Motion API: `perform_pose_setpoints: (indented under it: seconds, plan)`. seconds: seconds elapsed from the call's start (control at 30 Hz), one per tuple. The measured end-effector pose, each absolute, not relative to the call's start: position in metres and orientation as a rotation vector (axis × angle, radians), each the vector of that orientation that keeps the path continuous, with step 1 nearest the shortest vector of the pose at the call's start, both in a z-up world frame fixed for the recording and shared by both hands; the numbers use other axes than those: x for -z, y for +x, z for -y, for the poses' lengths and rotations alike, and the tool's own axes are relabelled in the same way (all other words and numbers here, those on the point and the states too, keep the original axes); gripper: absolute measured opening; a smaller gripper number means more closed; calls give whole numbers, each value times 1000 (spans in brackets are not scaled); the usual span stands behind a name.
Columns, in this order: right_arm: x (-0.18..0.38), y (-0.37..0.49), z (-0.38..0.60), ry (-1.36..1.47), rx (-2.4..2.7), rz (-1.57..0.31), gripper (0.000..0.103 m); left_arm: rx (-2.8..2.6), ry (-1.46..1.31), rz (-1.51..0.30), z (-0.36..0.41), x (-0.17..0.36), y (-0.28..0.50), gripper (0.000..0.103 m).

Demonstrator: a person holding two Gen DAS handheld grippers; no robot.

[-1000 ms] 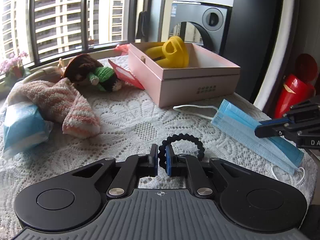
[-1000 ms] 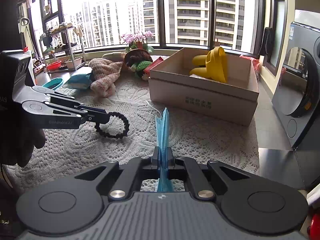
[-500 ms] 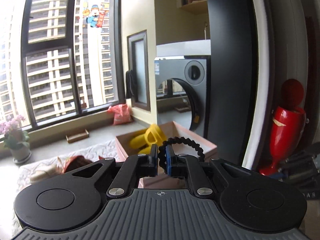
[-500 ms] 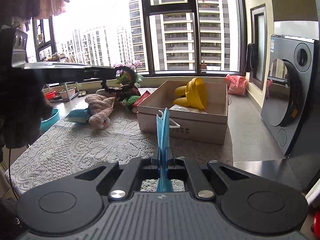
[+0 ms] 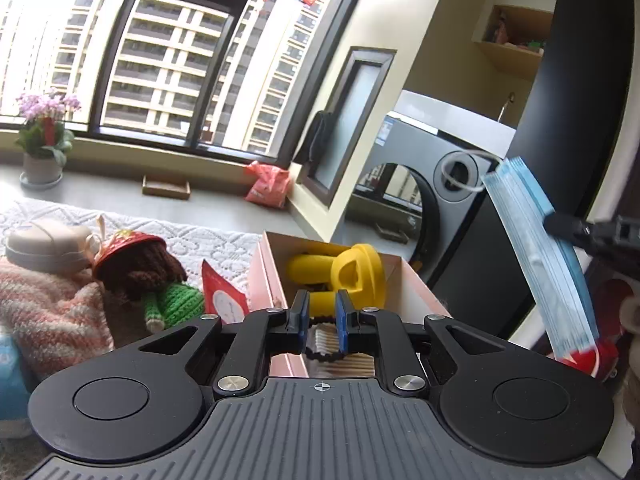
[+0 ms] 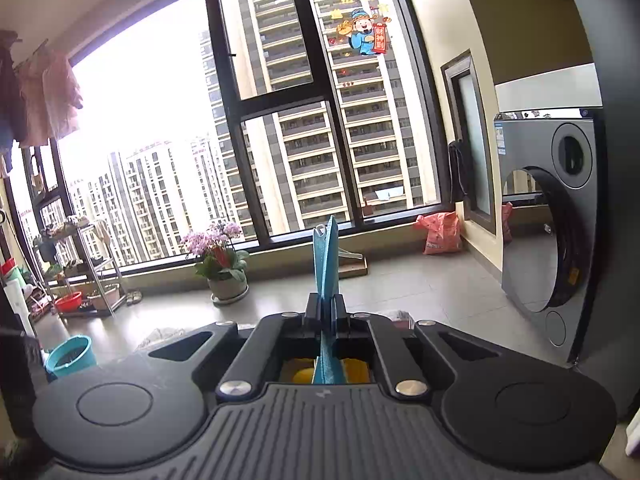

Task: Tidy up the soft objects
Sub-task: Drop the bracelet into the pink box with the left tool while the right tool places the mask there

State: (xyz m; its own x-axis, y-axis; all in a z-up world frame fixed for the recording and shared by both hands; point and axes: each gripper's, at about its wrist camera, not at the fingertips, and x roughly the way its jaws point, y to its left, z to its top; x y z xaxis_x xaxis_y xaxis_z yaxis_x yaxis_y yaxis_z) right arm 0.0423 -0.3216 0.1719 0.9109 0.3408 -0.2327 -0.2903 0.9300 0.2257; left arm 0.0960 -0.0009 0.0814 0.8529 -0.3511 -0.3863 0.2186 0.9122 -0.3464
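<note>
My left gripper (image 5: 322, 312) hangs over the near end of the open pink box (image 5: 266, 280), shut on a black beaded hair tie (image 5: 320, 355). Only a short toothed arc of the tie shows low between the blue pads. A yellow rubber toy (image 5: 354, 276) lies inside the box. My right gripper (image 6: 326, 312) is shut on a blue face mask (image 6: 326, 260) that stands up edge-on between its fingers. In the left wrist view the same mask (image 5: 540, 248) hangs slanted in the air at the right, above the box's right side, pinched by the right gripper (image 5: 560, 224).
Left of the box on the lace cloth lie a knitted doll (image 5: 148, 276), a red packet (image 5: 222, 300) and a pink striped towel (image 5: 44, 312). A washing machine (image 6: 560, 216) stands at the right. A flower pot (image 6: 224, 276) sits on the floor by the window.
Both grippers rose from the table and came over the box, each keeping its hold. The mask left the cloth. The hair tie swung from ahead of the left fingers to low between them.
</note>
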Motion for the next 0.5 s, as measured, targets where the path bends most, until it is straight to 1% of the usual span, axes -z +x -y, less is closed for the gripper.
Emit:
perform_pose_setpoints:
  seconds: [0.1,0.2,0.33,0.5]
  plan:
    - [-170,101,314,236,-285,-261,4,304,-292,-465,-13,-73,77,15]
    - [-142,151,301,230,-223,-348,4,312,-305,-478,-22,-64,66,15]
    - [-89,185,285,175,-189,-581,4,296,-306,-478,-37,-53,55,15]
    - [-54,180,262,29,-205,-802,4,293,-351,-514,-49,-38,52,15]
